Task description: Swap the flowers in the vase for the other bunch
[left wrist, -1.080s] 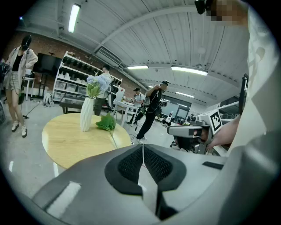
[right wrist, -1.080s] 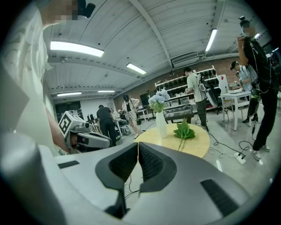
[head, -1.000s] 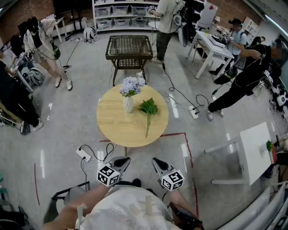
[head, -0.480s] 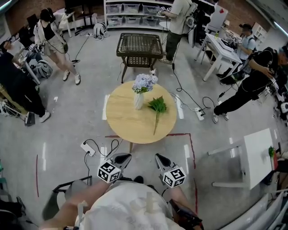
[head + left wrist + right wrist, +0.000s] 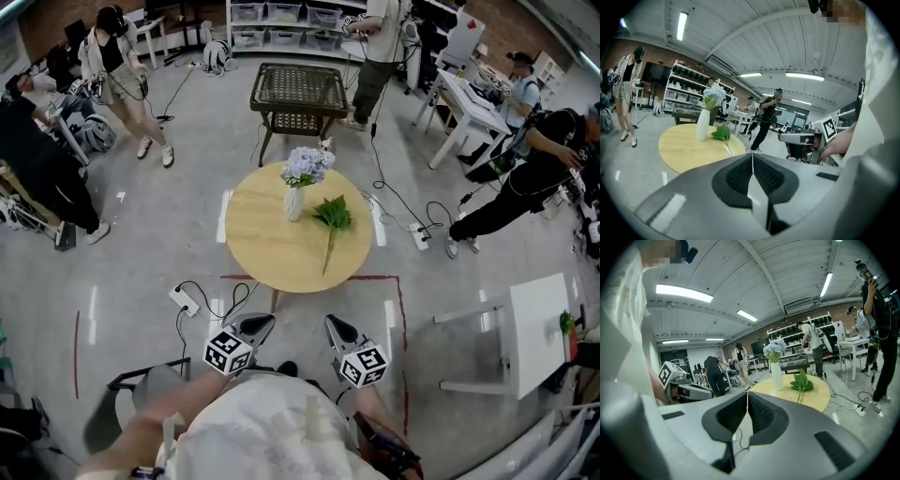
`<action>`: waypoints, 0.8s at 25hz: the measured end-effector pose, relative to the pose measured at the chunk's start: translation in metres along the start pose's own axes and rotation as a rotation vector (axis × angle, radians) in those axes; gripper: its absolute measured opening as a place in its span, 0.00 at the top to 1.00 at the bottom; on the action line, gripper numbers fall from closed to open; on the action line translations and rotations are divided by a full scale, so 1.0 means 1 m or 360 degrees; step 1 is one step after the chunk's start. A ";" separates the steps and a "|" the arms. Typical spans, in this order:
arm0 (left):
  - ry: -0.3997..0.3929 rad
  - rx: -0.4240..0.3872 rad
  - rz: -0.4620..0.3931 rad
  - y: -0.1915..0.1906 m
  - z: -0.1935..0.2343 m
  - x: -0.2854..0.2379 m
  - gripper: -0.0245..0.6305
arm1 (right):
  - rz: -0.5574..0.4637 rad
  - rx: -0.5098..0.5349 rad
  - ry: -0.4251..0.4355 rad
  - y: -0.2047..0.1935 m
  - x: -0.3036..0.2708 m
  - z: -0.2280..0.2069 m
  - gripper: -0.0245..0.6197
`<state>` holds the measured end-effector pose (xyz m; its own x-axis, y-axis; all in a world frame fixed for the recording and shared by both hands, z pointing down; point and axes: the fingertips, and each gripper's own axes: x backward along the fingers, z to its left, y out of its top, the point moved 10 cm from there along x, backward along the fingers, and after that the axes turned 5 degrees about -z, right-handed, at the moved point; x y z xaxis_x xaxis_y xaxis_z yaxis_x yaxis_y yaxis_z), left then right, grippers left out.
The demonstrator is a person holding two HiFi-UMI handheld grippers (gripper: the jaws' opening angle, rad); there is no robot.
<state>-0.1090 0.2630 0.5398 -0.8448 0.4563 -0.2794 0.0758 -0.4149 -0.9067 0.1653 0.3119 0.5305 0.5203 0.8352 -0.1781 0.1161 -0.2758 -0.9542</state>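
Observation:
A white vase with pale blue flowers stands on the round wooden table, toward its far side. Just right of the vase lies a green leafy bunch, its long stem pointing toward me. The vase and the green bunch also show in the left gripper view, and the vase and green bunch in the right gripper view. My left gripper and right gripper are both shut and empty, held close to my body, well short of the table.
A dark wicker side table stands beyond the round table. Cables and power strips lie on the floor by the table's legs. Red tape marks the floor. Several people stand around the room. A white table is at the right.
The view has shifted, so the round table and vase now sit a little higher and further right in the head view. Both grippers stay shut near my body.

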 end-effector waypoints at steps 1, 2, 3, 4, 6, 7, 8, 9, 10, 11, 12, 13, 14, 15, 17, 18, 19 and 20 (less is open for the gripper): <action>0.0000 -0.0001 0.0001 -0.001 -0.001 -0.002 0.95 | 0.0000 -0.0003 -0.0001 -0.001 0.001 -0.002 0.95; -0.0001 -0.0003 0.0002 -0.001 -0.002 -0.003 0.95 | 0.0001 -0.0006 -0.0001 -0.003 0.002 -0.003 0.95; 0.0000 -0.0003 0.0002 -0.001 -0.003 -0.004 0.94 | 0.0004 -0.0009 0.0000 -0.004 0.003 -0.004 0.95; 0.0002 -0.0004 0.0001 -0.001 -0.004 -0.006 0.94 | 0.0007 -0.0010 0.0001 -0.005 0.004 -0.005 0.95; 0.0014 -0.0009 -0.0004 0.000 -0.006 -0.008 0.95 | 0.0010 -0.0008 0.0010 -0.006 0.005 -0.009 0.95; 0.0021 -0.0013 -0.0008 0.000 -0.007 -0.009 0.95 | 0.0008 -0.0006 0.0016 -0.005 0.005 -0.011 0.95; 0.0027 -0.0018 -0.0011 0.001 -0.008 -0.011 0.94 | 0.0006 -0.0003 0.0023 -0.005 0.005 -0.013 0.95; 0.0032 -0.0021 -0.0014 0.001 -0.009 -0.012 0.94 | 0.0004 -0.0001 0.0029 -0.004 0.004 -0.014 0.95; 0.0036 -0.0024 -0.0015 0.002 -0.010 -0.013 0.94 | 0.0002 0.0001 0.0034 -0.004 0.004 -0.016 0.95; 0.0040 -0.0025 -0.0016 0.003 -0.010 -0.014 0.95 | 0.0002 0.0001 0.0038 -0.003 0.004 -0.017 0.95; 0.0042 -0.0027 -0.0016 0.003 -0.011 -0.014 0.95 | 0.0001 0.0000 0.0040 -0.003 0.004 -0.019 0.95; 0.0045 -0.0029 -0.0017 0.004 -0.012 -0.015 0.94 | -0.0001 -0.0002 0.0042 -0.002 0.004 -0.021 0.95; 0.0049 -0.0031 -0.0016 0.006 -0.013 -0.015 0.94 | -0.0003 -0.0004 0.0043 -0.001 0.003 -0.023 0.95; 0.0054 -0.0033 -0.0015 0.007 -0.013 -0.015 0.95 | -0.0006 -0.0006 0.0044 0.000 0.003 -0.024 0.95; 0.0073 -0.0035 -0.0012 0.009 -0.013 -0.014 0.95 | -0.0014 -0.0012 0.0046 0.002 0.003 -0.025 0.95; 0.0082 -0.0035 -0.0013 0.010 -0.012 -0.014 0.94 | -0.0017 -0.0014 0.0049 0.002 0.002 -0.026 0.95; 0.0089 -0.0036 -0.0016 0.011 -0.011 -0.015 0.94 | -0.0021 -0.0013 0.0051 0.002 0.001 -0.027 0.95; 0.0092 -0.0039 -0.0021 0.012 -0.010 -0.015 0.95 | -0.0024 -0.0013 0.0052 0.002 0.001 -0.027 0.95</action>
<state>-0.0896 0.2589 0.5296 -0.8139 0.5065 -0.2846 0.0784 -0.3896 -0.9176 0.1888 0.2988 0.5347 0.5458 0.8234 -0.1554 0.1308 -0.2669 -0.9548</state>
